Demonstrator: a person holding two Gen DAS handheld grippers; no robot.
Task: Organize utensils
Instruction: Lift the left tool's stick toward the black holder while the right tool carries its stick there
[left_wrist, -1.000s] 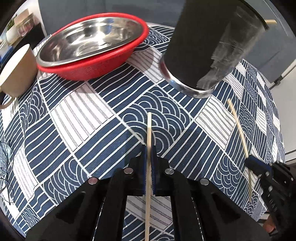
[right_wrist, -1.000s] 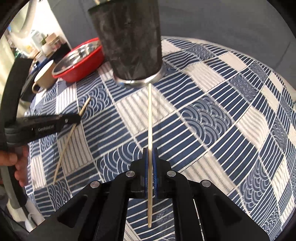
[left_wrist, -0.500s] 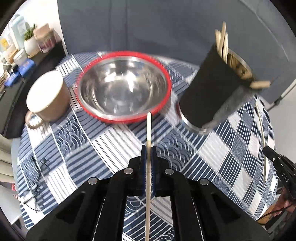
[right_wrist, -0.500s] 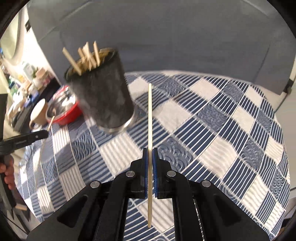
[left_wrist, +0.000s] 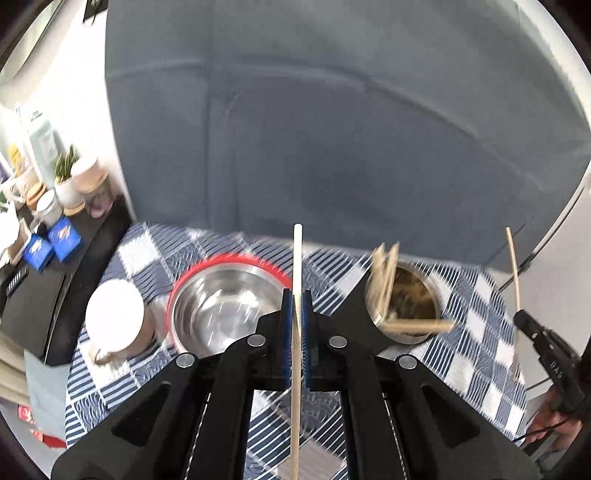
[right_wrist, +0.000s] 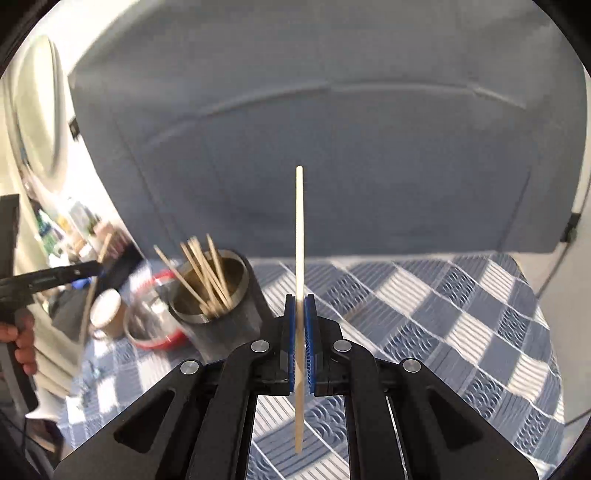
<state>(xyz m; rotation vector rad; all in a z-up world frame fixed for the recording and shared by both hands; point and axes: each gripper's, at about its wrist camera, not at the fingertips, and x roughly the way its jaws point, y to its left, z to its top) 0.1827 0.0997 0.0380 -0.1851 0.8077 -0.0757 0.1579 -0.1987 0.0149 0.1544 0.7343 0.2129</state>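
Note:
My left gripper (left_wrist: 295, 295) is shut on a wooden chopstick (left_wrist: 296, 258) that points up and forward. My right gripper (right_wrist: 300, 299) is shut on another wooden chopstick (right_wrist: 299, 229). A dark cylindrical holder (left_wrist: 404, 306) with several chopsticks in it stands on the blue patterned tablecloth (right_wrist: 443, 306). In the left wrist view it is ahead to the right; in the right wrist view the holder (right_wrist: 218, 295) is ahead to the left. Both grippers are raised above the table. The right gripper (left_wrist: 524, 321) with its chopstick (left_wrist: 512, 266) shows at the right edge of the left wrist view.
A steel bowl inside a red colander (left_wrist: 221, 306) sits left of the holder. A beige mug (left_wrist: 114, 321) stands further left. A dark side counter (left_wrist: 40, 280) with jars and boxes is at the far left. A grey sofa back (right_wrist: 332, 147) is behind the table.
Both grippers have risen and tilted up from the table, each still holding its chopstick. The holder has dropped lower in both views and its open top now shows.

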